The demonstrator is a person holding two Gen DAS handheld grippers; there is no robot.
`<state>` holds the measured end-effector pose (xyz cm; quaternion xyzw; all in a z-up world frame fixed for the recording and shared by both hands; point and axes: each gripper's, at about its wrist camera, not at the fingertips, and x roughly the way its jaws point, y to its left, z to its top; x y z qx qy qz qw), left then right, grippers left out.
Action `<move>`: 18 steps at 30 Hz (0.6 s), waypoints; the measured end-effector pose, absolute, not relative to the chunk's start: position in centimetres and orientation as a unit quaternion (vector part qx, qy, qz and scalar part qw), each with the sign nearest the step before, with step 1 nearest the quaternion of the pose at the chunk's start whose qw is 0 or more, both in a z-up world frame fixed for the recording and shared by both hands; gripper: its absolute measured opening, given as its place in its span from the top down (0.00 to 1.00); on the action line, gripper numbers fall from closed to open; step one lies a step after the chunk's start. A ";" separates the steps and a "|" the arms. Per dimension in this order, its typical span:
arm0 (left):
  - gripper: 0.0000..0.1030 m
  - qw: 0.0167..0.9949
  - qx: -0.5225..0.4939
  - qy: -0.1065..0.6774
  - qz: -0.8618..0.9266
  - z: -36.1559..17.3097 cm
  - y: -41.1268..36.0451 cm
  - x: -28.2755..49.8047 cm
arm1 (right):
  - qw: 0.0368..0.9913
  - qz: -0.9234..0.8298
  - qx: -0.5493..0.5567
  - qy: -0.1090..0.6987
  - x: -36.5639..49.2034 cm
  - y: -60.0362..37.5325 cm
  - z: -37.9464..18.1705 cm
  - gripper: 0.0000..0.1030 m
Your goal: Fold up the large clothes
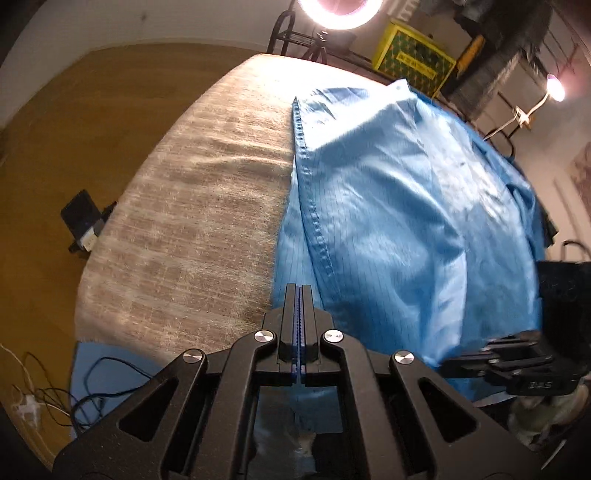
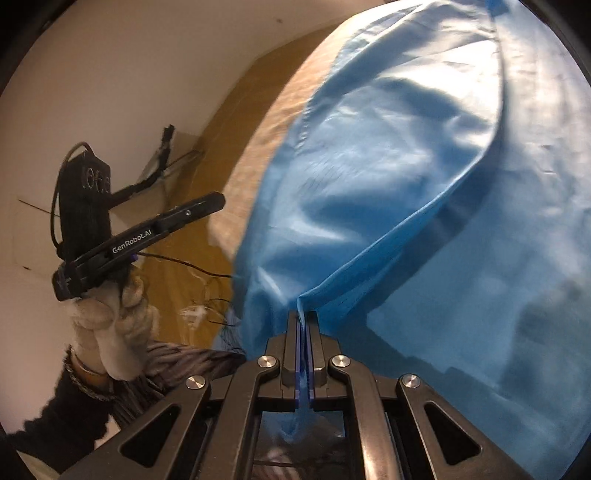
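While the blue garment (image 1: 406,206) is lying across the bed (image 1: 192,206), we are pinching its thin, slippery hem in the right tool (image 2: 303,325); the left tool (image 1: 299,295) is clenched empty beside it.

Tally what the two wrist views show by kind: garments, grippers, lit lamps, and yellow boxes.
Blue garment: 1
Grippers: 2, the left gripper shut with no cloth in it, the right gripper pinching the garment
Lit lamps: 2, a ring light and a small bulb
Yellow box: 1
Total: 6
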<state>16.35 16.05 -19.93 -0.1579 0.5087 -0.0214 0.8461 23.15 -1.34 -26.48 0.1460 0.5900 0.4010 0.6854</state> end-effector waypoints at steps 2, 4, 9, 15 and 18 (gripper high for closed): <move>1.00 0.836 -0.187 0.514 -0.037 -20.4 16.5 16.1 | 0.683 0.398 0.156 0.592 23.2 -1.1 -26.7 1.00; 1.00 0.827 -0.198 0.524 -0.057 -20.9 16.1 16.0 | 0.687 0.383 0.158 0.597 23.6 -1.7 -27.2 1.00; 0.90 0.809 -0.195 0.546 -0.093 -22.4 13.9 15.8 | 0.693 0.357 0.179 0.600 24.0 -4.6 -27.8 0.98; 0.61 0.800 -0.163 0.571 -0.084 -23.8 11.6 16.5 | 0.698 0.353 0.156 0.604 22.5 -5.0 -26.9 0.64; 0.69 0.797 -0.155 0.578 -0.082 -24.5 10.8 16.8 | 0.699 0.364 0.137 0.600 21.5 -4.8 -26.6 0.64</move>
